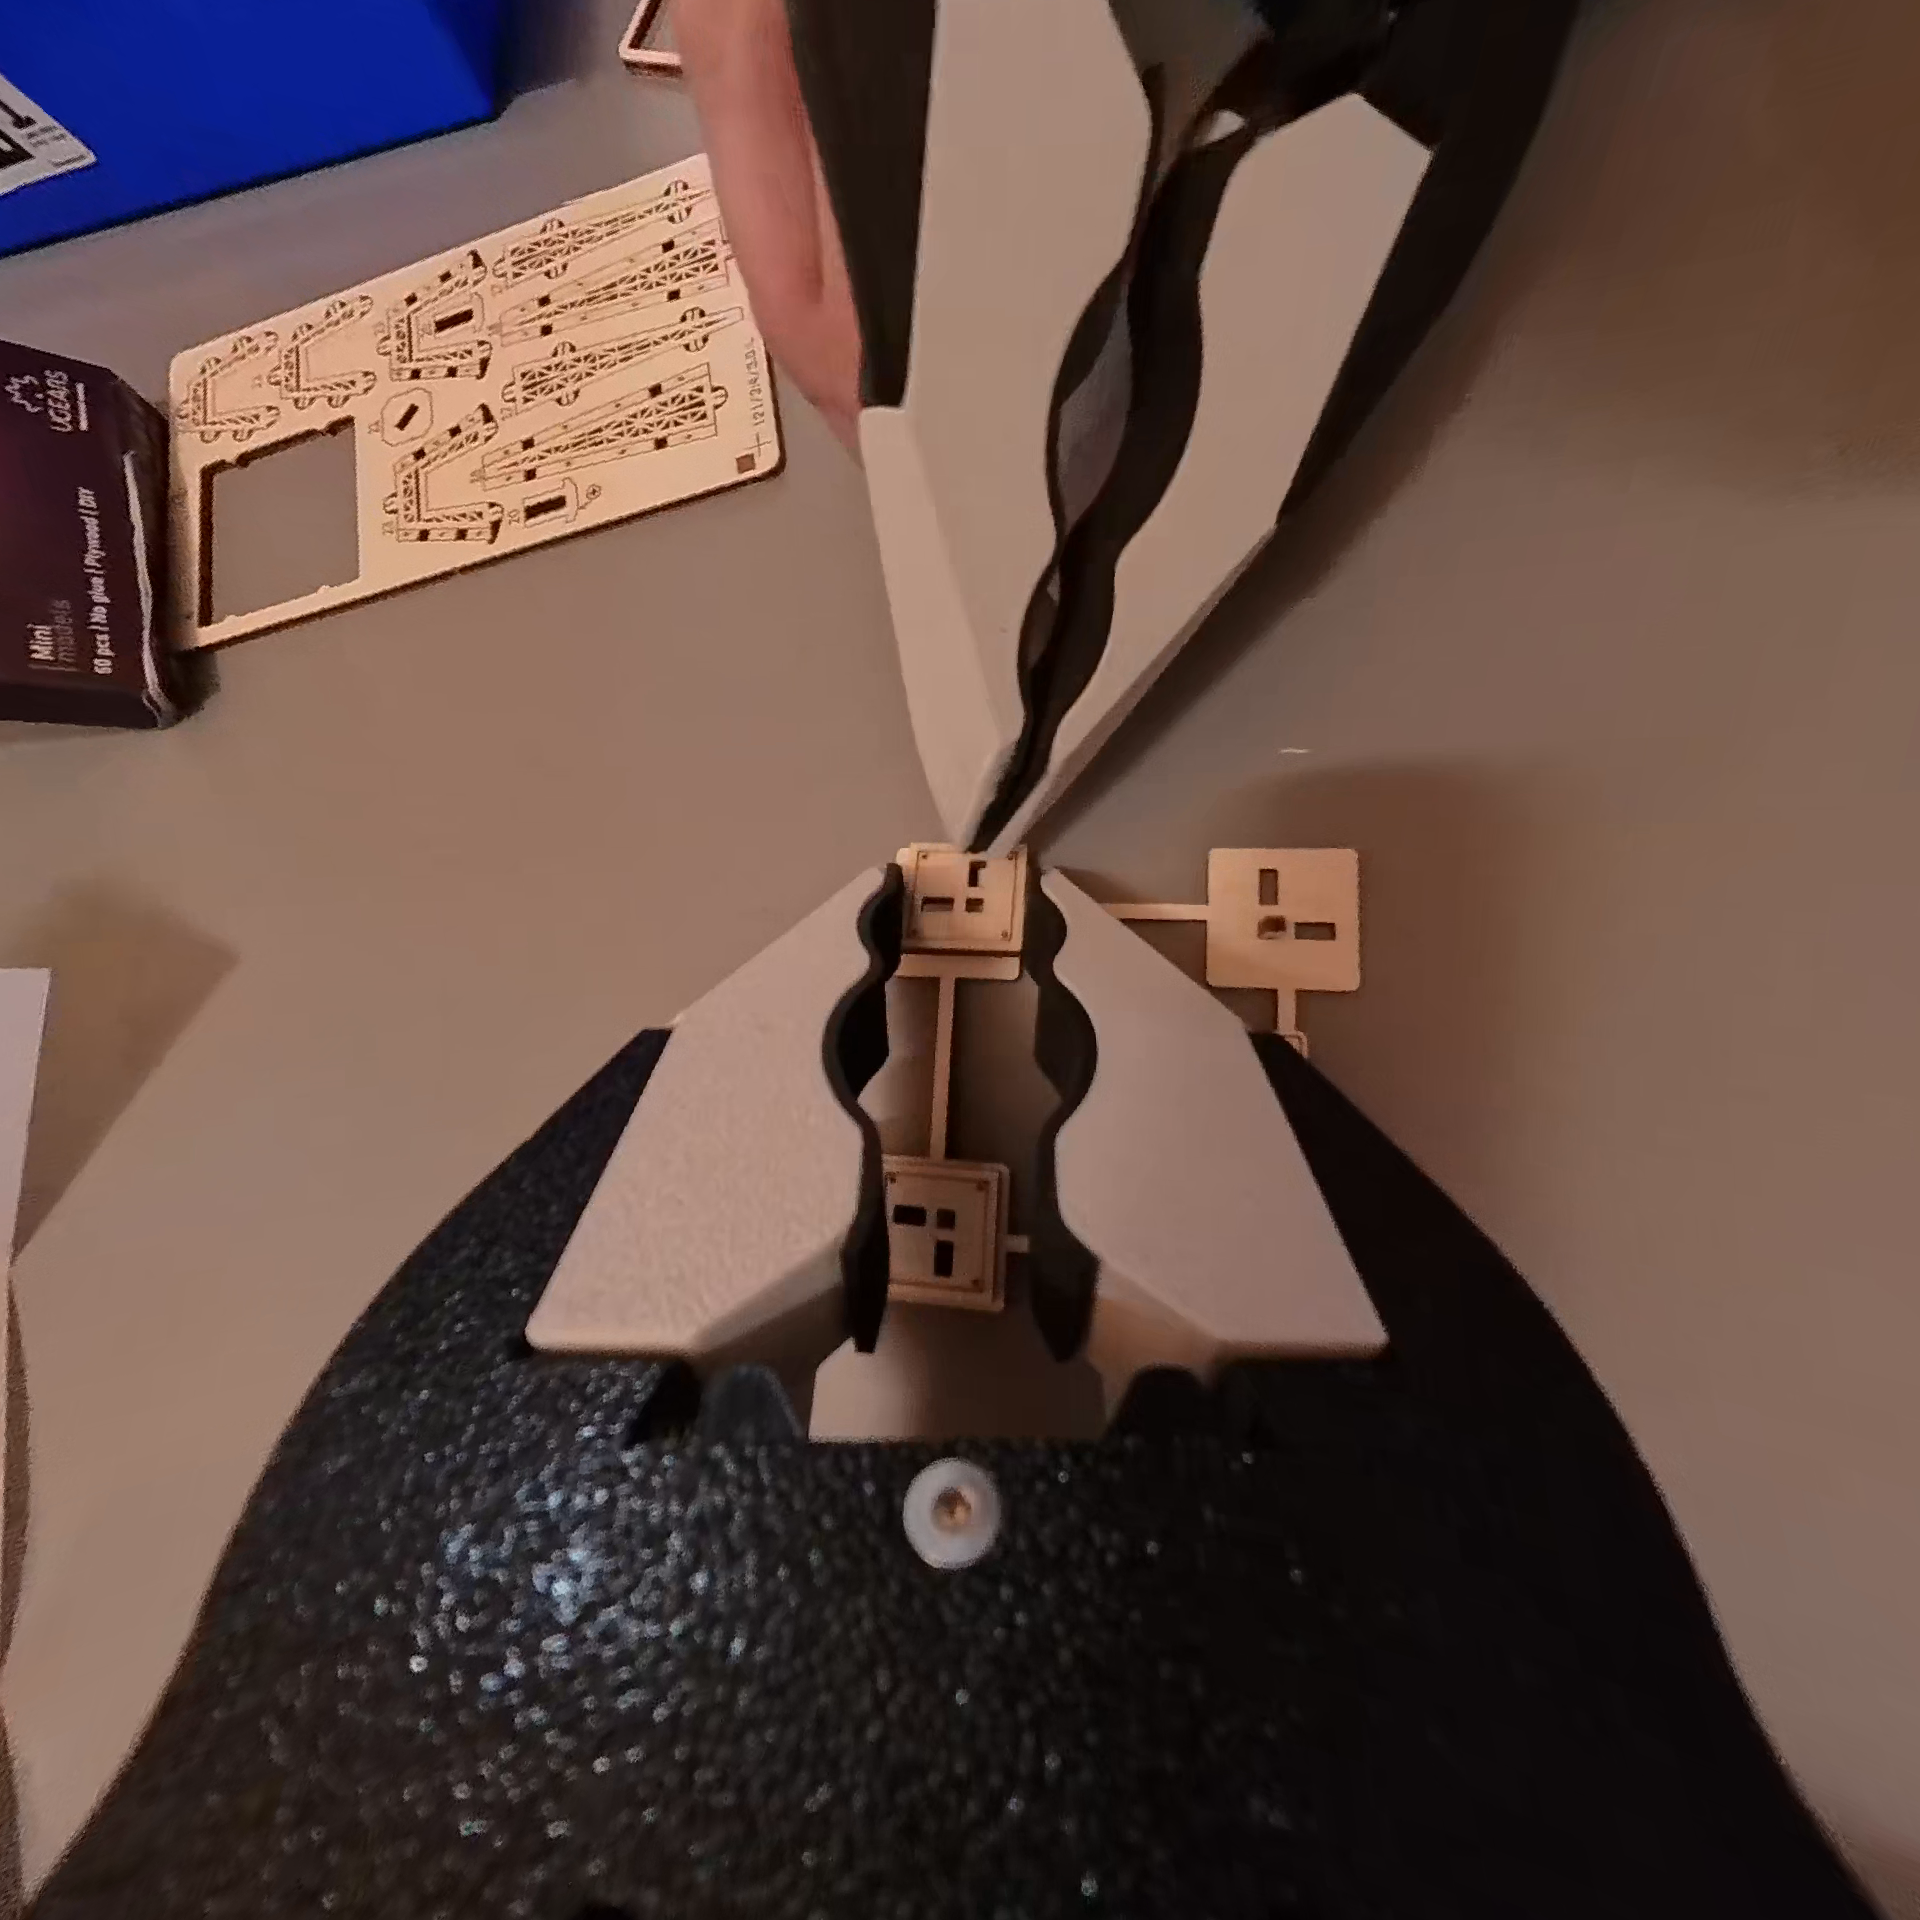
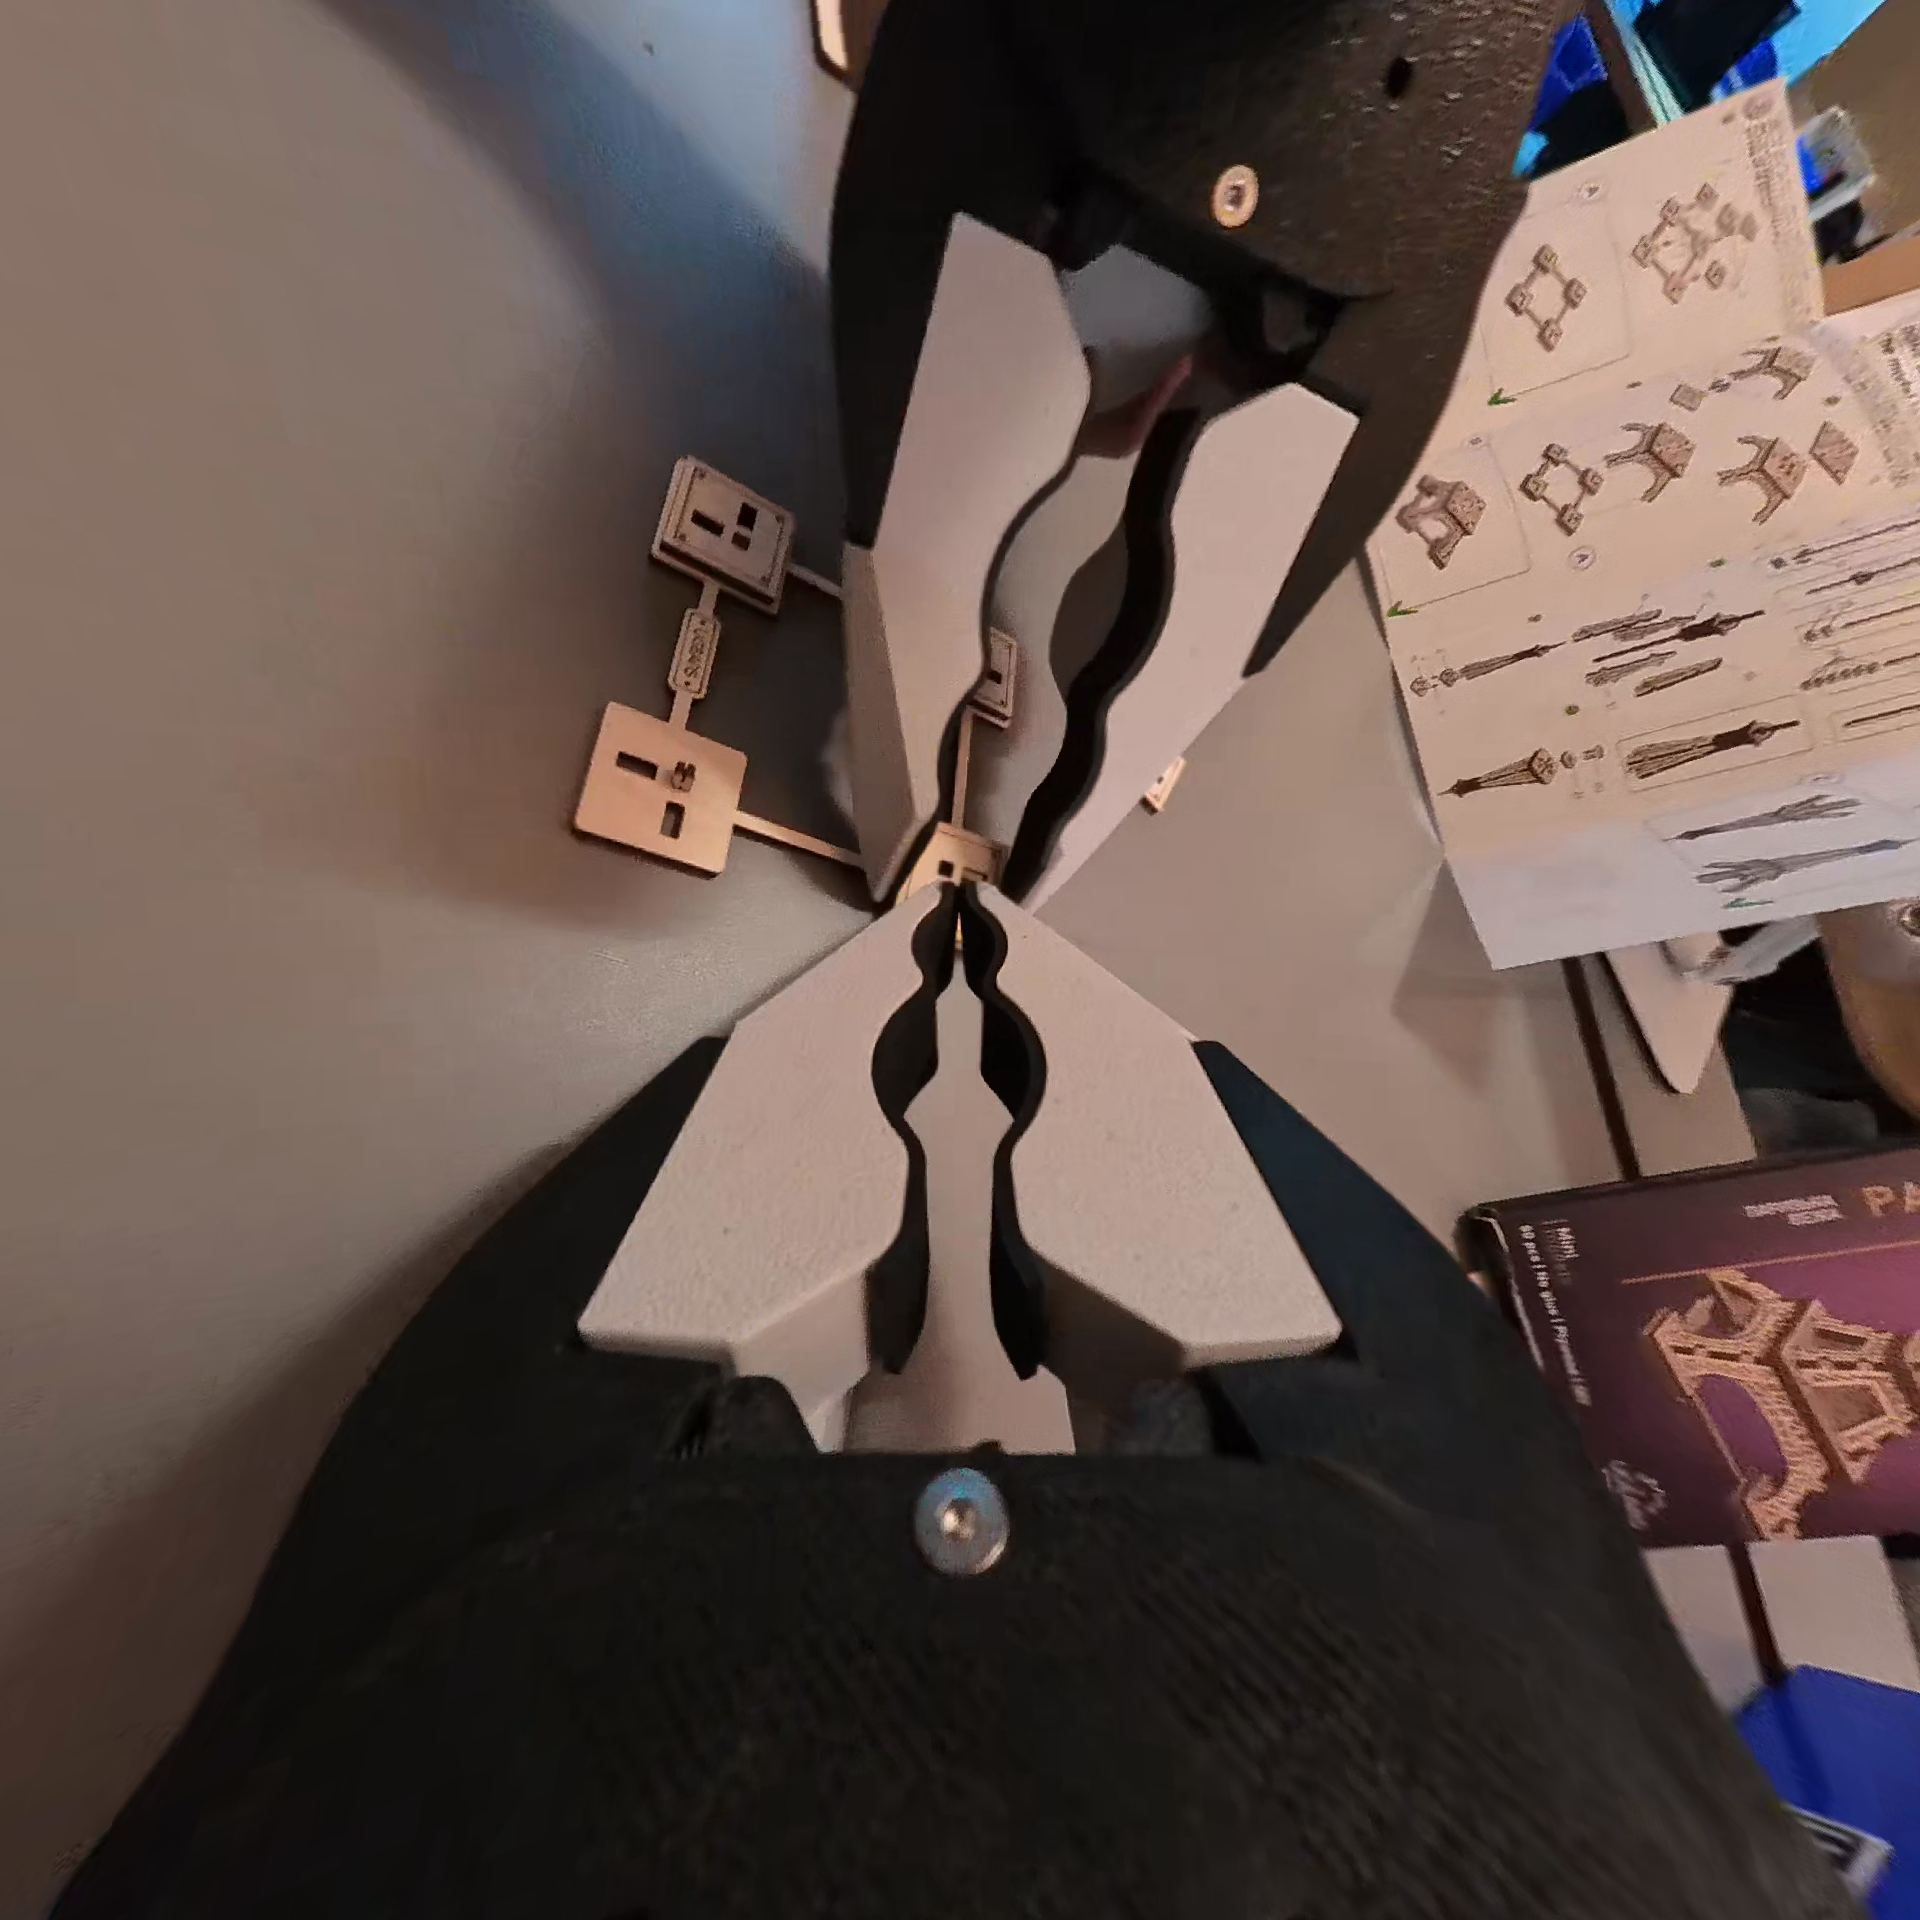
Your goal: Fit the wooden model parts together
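A flat wooden base frame lies on the grey table, square slotted corner plates joined by thin strips. Its plates show in the left wrist view and in the right wrist view. My left gripper straddles one corner plate, with its pads against the plate's two sides; it also shows from above in the right wrist view. My right gripper is shut, with a thin sliver of wood barely visible between its pads. Its tips touch the far edge of that same corner plate. It shows from above in the left wrist view.
A laser-cut wooden part sheet lies at the back left, beside a dark kit box, also seen in the right wrist view. A blue bin stands behind. An instruction sheet lies at the table's edge. A person's finger shows. Less than 4 cm separates the two grippers' tips.
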Available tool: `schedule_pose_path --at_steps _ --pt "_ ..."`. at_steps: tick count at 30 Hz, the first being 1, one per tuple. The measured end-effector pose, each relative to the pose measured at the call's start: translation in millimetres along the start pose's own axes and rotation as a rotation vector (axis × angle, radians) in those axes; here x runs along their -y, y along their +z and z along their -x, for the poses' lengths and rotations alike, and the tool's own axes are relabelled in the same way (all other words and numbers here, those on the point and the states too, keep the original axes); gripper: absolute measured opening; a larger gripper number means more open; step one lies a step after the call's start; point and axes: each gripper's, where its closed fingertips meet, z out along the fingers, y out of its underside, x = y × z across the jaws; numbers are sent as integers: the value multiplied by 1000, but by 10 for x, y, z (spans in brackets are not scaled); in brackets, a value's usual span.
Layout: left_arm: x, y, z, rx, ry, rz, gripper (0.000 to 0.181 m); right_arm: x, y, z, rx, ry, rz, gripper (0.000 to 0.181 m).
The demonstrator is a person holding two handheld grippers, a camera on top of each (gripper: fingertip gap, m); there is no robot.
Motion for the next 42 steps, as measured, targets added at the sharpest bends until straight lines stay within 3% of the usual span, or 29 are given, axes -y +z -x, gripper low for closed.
schedule_pose_path --at_steps 13,30,36,42 --pt "14 1 38 -30 -88 -108 20 -39 29 -75 -76 -80 19 5" --pt "-6 -82 50 -29 -102 -88 27 -47 126 -63 -69 -225 103 0" --pt "27 -151 98 -12 -136 -108 0 -40 130 -58 -66 -265 126 0" --pt "-45 -129 75 4 -137 -45 0 -34 132 -50 -70 -293 151 0"
